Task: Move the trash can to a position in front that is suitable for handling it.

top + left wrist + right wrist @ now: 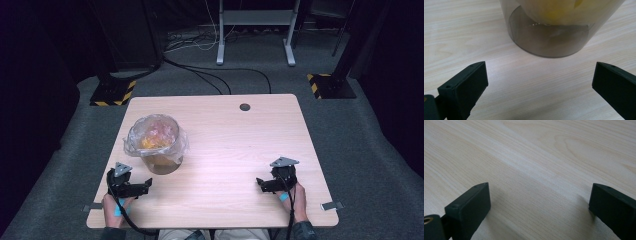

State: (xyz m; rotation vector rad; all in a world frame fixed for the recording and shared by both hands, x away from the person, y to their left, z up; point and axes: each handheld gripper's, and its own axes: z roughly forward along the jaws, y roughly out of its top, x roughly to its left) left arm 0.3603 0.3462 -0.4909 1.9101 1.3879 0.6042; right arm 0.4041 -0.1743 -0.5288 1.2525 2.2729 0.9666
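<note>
A small translucent grey bin [161,159] stands on the left half of the wooden table [235,140]. It is lined with a clear plastic bag [155,136] that holds yellow and pink scraps. My left gripper [146,186] rests near the front left edge, just in front of the bin, open with nothing between its jaws. In the left gripper view the bin's base [549,40] sits a short way beyond my left gripper [540,86]. My right gripper [260,184] lies near the front right edge, open over bare wood; in its own view my right gripper [539,207] holds nothing.
A round cable hole [244,107] sits near the table's far edge. Metal brackets [332,205] stick out at the front corners. Beyond the table are grey carpet, cables, a white desk frame [255,30] and black stands with hazard-striped bases [114,93].
</note>
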